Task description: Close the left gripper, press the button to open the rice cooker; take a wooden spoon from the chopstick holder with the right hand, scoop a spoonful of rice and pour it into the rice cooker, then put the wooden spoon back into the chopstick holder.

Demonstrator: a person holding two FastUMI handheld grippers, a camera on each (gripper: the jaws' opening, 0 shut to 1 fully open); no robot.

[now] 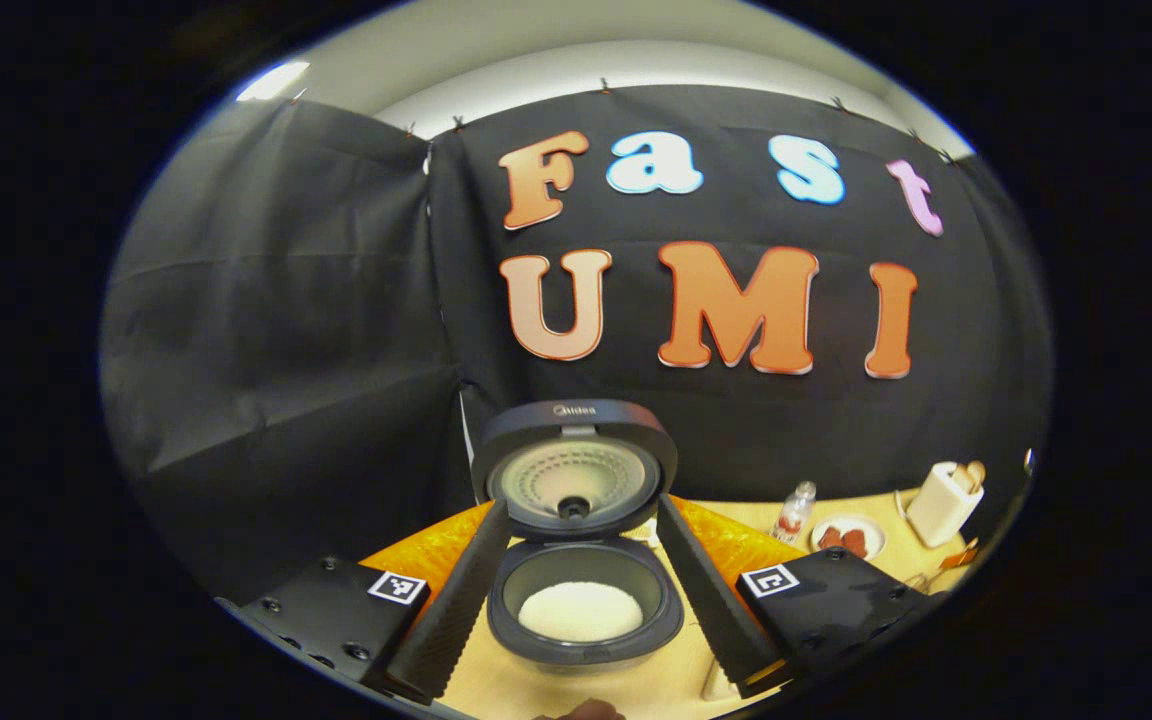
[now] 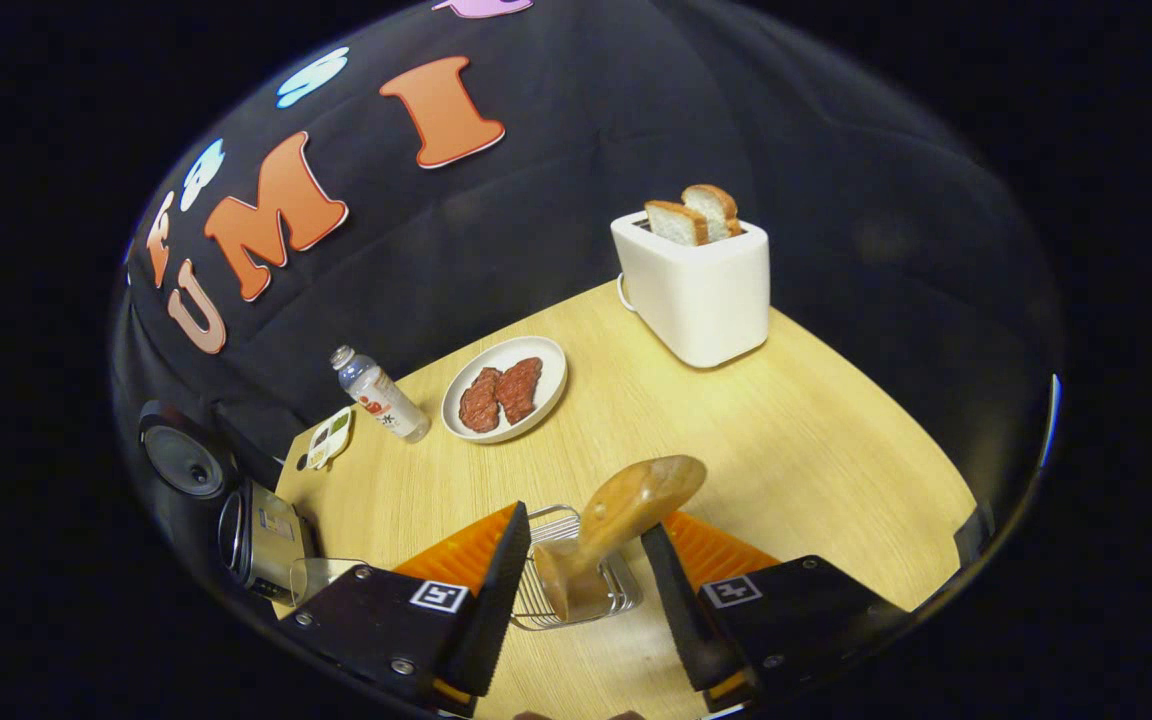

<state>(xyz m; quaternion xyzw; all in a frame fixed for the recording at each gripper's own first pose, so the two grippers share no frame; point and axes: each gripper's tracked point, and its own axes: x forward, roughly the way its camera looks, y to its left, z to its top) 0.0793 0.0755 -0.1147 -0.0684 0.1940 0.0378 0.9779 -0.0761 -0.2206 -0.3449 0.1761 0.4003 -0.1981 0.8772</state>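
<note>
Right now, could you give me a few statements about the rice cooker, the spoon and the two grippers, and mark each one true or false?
1. The rice cooker's lid stands open. True.
2. The pot inside the rice cooker is empty. False: white rice lies in it.
3. The wooden spoon stands in the wire holder. True.
4. The right gripper is shut on the spoon. False: its fingers stand apart on either side of the spoon, not touching it.
5. The toaster is empty. False: two slices of bread stick out.
</note>
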